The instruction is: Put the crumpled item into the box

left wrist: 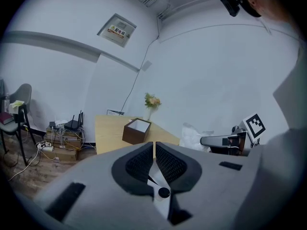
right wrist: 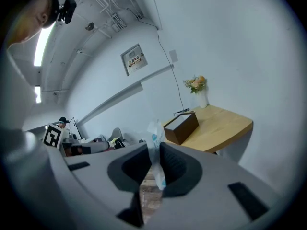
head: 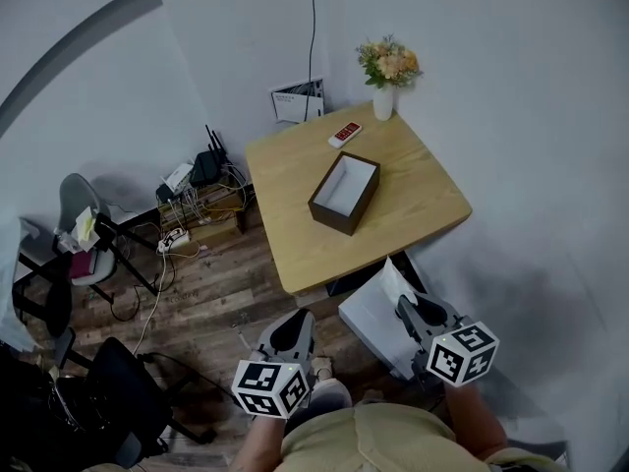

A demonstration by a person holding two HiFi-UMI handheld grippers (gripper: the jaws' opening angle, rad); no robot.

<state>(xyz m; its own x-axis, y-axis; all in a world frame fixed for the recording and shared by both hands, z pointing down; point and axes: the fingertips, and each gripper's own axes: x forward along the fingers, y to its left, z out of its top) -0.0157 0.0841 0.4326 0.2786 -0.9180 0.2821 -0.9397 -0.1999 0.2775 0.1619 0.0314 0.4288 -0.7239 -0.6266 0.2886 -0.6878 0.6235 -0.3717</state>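
Observation:
A dark brown open box (head: 344, 193) with a pale inside stands on the wooden table (head: 423, 209), ahead of both grippers. My right gripper (head: 415, 310) is shut on a crumpled white plastic item (head: 376, 315), held off the table near its front edge. In the right gripper view the item (right wrist: 156, 134) sticks up between the jaws of the right gripper (right wrist: 154, 150), with the box (right wrist: 181, 126) beyond. My left gripper (head: 293, 324) hangs over the floor, shut with nothing in it. In the left gripper view, the left gripper (left wrist: 154, 145) points toward the box (left wrist: 136, 131); the crumpled item (left wrist: 194, 135) shows at right.
A vase of flowers (head: 386, 77) and a red remote (head: 345, 134) sit at the table's far edge. Routers and cables (head: 197, 190) lie on the floor left of the table. A grey chair (head: 84, 234) and a black chair (head: 118, 391) stand at left. Walls close in behind and right.

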